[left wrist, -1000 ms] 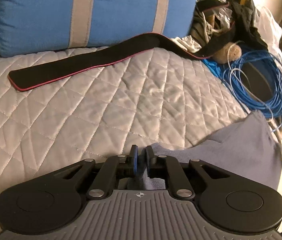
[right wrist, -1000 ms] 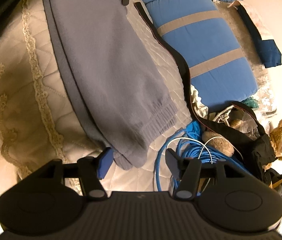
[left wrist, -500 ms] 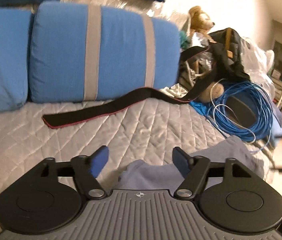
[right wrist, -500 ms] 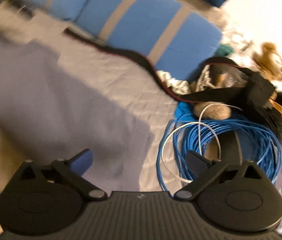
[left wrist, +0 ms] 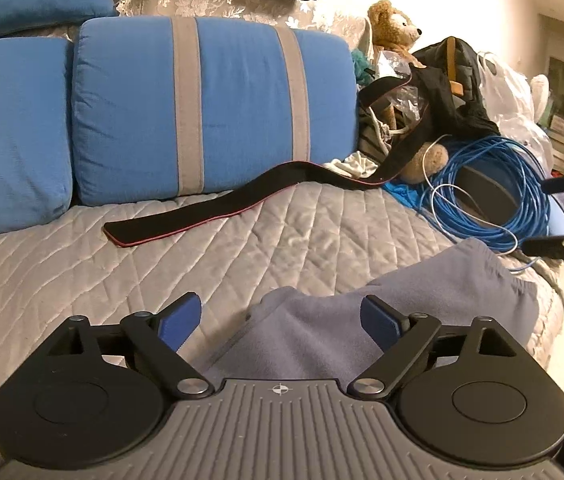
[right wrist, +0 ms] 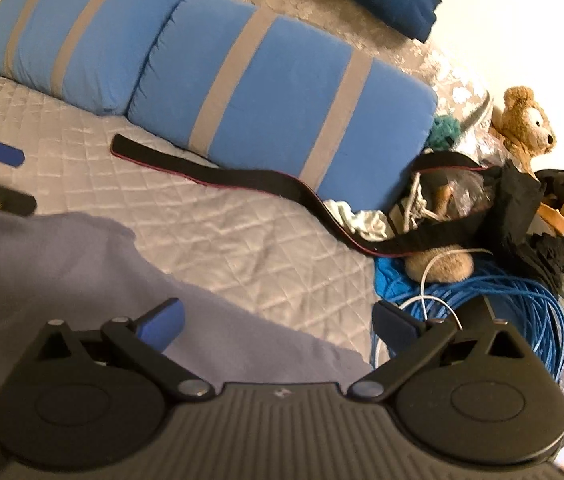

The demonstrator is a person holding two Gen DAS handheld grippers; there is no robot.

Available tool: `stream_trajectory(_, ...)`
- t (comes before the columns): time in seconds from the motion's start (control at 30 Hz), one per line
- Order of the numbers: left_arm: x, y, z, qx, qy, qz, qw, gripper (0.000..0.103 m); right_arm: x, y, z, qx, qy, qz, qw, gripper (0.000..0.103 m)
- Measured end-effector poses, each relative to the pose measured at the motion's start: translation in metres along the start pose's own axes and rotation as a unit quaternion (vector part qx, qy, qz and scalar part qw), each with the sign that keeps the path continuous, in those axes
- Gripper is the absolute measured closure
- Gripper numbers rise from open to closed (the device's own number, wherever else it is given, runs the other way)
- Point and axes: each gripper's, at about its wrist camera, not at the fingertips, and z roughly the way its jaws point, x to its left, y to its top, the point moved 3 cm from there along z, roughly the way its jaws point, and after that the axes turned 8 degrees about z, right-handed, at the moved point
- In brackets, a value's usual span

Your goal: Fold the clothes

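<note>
Our left gripper, pinched on the grey garment a second ago, is opening above it at bottom centre; our right gripper gapes wide, holding nothing.

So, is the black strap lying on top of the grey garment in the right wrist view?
No, the black strap lies on the bare quilt below the blue cushions, apart from the grey garment.

No readable text, label, brand or number is being shown anywhere in either wrist view.
</note>
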Motion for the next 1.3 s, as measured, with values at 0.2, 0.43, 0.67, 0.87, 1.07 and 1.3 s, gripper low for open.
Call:
stream_trajectory(0.2, 0.001, -0.001, -0.005, -0.004, 0.000, 0.000, 1.0000, 0.014, 0.022, 0.016, -0.003, -0.010, 0.004, -0.016, 1.000, 0.000)
stream_trajectory(0.43, -0.002, 0.000, -0.009, -0.006, 0.001, 0.006, 1.0000, 0.014, 0.038, 0.023, -0.009, -0.048, -0.041, -0.104, 0.993, 0.000)
stream_trajectory(0.67, -0.006, 0.002, -0.009, -0.003, -0.001, 0.011, 0.9999, 0.014, 0.036, 0.027, -0.004, -0.036, -0.013, -0.062, 0.997, 0.000)
stream_trajectory(0.87, 0.006, 0.004, -0.005, 0.006, 0.014, -0.006, 0.9999, 0.014, 0.060, 0.015, 0.025, -0.015, 0.030, -0.025, 0.999, 0.000)
stream_trajectory(1.07, 0.048, -0.001, 0.006, 0.033, 0.023, -0.081, 0.9959, 0.014, 0.085, -0.006, 0.063, 0.008, 0.086, 0.067, 0.994, 0.000)
stream_trajectory(1.3, 0.075, -0.020, 0.028, 0.067, -0.001, -0.109, 0.9918, 0.014, 0.101, -0.044, 0.074, -0.008, 0.127, 0.129, 0.983, 0.000)
